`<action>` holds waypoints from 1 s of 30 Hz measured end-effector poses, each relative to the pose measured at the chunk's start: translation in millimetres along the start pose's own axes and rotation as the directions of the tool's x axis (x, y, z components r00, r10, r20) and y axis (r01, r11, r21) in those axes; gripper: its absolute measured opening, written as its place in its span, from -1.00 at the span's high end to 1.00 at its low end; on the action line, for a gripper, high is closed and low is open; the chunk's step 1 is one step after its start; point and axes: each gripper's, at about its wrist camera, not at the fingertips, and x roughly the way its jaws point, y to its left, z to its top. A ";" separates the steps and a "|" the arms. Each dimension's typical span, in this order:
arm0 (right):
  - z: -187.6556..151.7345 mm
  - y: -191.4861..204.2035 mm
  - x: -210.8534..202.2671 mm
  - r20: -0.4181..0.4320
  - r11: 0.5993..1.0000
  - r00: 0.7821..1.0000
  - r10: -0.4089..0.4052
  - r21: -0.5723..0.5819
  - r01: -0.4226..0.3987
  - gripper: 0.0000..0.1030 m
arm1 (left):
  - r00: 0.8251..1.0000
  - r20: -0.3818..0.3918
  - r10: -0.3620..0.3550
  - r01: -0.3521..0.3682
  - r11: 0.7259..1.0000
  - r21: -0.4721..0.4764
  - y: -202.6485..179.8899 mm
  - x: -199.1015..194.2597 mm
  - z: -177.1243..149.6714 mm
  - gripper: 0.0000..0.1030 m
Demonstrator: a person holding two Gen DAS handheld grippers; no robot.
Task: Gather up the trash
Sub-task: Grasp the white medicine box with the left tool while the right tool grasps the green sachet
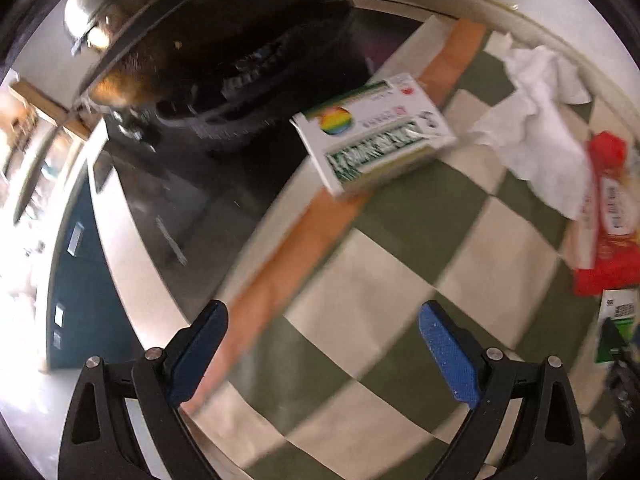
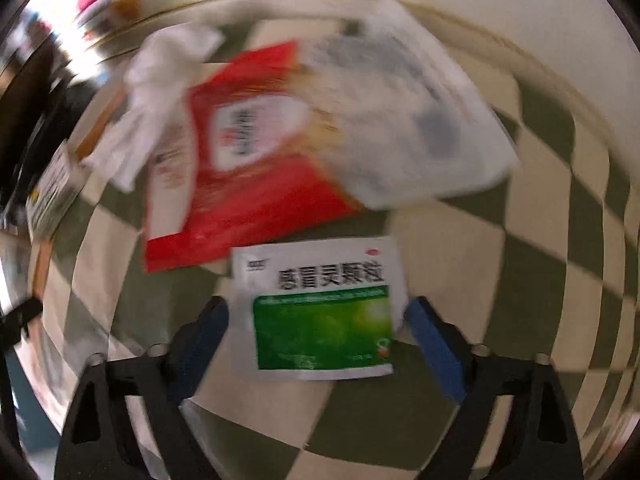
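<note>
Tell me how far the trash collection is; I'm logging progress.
Nothing looks collected yet. The right gripper is open around the green-and-white sachet. Left gripper is open and empty. Left: white rainbow-logo box, crumpled white tissue, red packet, white pouch.

Right gripper: jaws spread wide, green-and-white sachet lying flat between blue fingers on checkered cloth. Red packet just beyond sachet. White pouch overlaps packet's right side; crumpled tissue at its left.
</note>
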 end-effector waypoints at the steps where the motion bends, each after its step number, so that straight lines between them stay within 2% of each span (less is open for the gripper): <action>1: -1.2 5.0 -2.6 0.018 1.000 1.000 0.009 -0.020 -0.009 -0.18 | 1.000 0.019 0.020 -0.021 0.999 0.030 -1.1 0.6 1.9 -0.89; 3: 0.6 3.4 -6.6 0.026 0.997 0.996 0.083 -0.003 -0.083 0.56 | 0.989 0.110 0.094 -0.113 0.978 0.175 -12.5 0.5 10.1 -0.89; 4: 2.1 -0.4 -5.9 0.014 0.992 0.992 0.126 0.021 -0.126 0.82 | 0.984 0.140 0.110 -0.141 0.963 0.230 -18.2 0.5 14.8 -0.90; 6: 6.6 -11.8 -4.3 0.005 0.979 0.982 0.188 0.085 -0.187 0.89 | 0.967 0.212 0.142 -0.214 0.905 0.367 -33.3 0.0 23.6 -0.90; 8: 12.8 -24.3 -4.1 0.008 0.964 0.973 0.232 0.132 -0.231 0.90 | 0.961 0.239 0.142 -0.242 0.850 0.468 -43.7 2.4 34.2 -0.90; 10: 17.3 -28.7 -8.5 0.018 0.952 0.966 0.258 0.165 -0.257 0.90 | 0.961 0.241 0.136 -0.249 0.804 0.540 -53.8 6.7 45.3 -0.90; 11: 19.0 -31.4 -11.0 0.028 0.950 0.965 0.260 0.170 -0.261 0.91 | 0.961 0.241 0.138 -0.257 0.771 0.582 -59.7 10.4 51.9 -0.90; 15: 17.9 -36.4 -21.8 0.059 0.960 0.970 0.237 0.142 -0.243 0.91 | 0.967 0.213 0.139 -0.249 0.683 0.687 -77.1 19.6 66.1 -0.90; 18: 25.0 -31.4 -12.7 0.061 0.961 0.972 0.229 0.145 -0.235 0.91 | 0.973 0.184 0.137 -0.229 0.641 0.733 -86.5 26.5 72.5 -0.90; 23: 25.7 -45.0 -14.7 0.063 0.956 0.971 0.229 0.175 -0.237 0.91 | 0.983 0.135 0.121 -0.181 0.603 0.777 -100.6 33.9 79.0 -0.93; 26: 26.0 -47.2 -15.2 0.067 0.952 0.971 0.230 0.192 -0.239 0.91 | 0.991 0.096 0.098 -0.136 0.614 0.777 -102.6 33.5 84.5 -0.92; 29: 27.3 -48.0 -17.2 0.074 0.951 0.971 0.226 0.201 -0.236 0.91 | 0.997 0.051 0.063 -0.079 0.626 0.776 -97.4 34.5 92.0 -0.82; 30: 27.7 -48.6 -18.5 0.076 0.950 0.971 0.226 0.204 -0.237 0.91 | 0.999 0.030 0.041 -0.049 0.622 0.781 -97.5 34.2 93.3 -0.65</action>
